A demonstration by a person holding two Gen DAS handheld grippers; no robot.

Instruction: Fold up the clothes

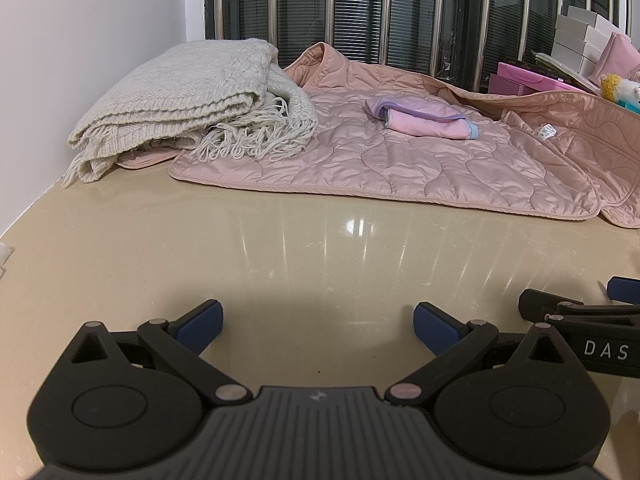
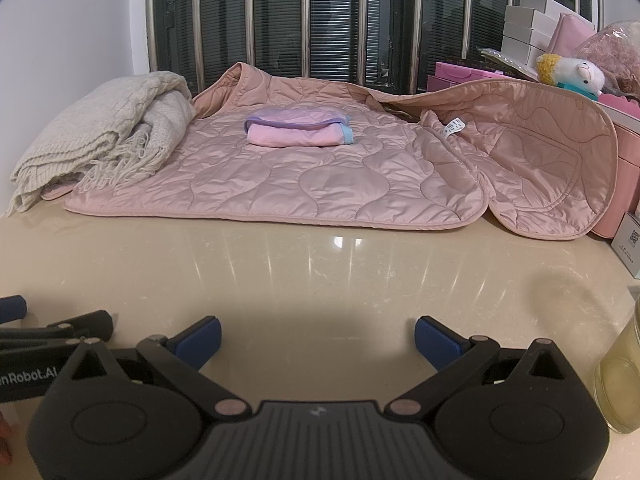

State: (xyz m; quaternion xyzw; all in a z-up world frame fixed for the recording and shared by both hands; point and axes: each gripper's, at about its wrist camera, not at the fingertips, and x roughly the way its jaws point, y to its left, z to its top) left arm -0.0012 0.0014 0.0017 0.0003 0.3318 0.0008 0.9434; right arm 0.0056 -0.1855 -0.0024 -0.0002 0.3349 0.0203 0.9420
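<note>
Hovering low over the beige tabletop (image 1: 280, 248), left tool (image 1: 318, 326) has its jaws spread wide, nothing between the blue pads. Right tool (image 2: 318, 338) sits just beside it, same pose, jaws wide apart and empty. Both are near the front edge, well apart from the clothes. Pink quilted jacket (image 2: 320, 176) lies spread flat at the back of the tabletop, its right side draped up against pink boxes (image 2: 616, 184). Small folded pink-and-purple garment (image 2: 298, 128) rests on top of the jacket, near its middle. Folded cream knit shawl (image 1: 188, 104) with fringe sits at the left against the wall, overlapping the jacket's left edge. Plush toy (image 2: 576, 74) at right rear; glass jar (image 2: 620, 372) by the right tool.
</note>
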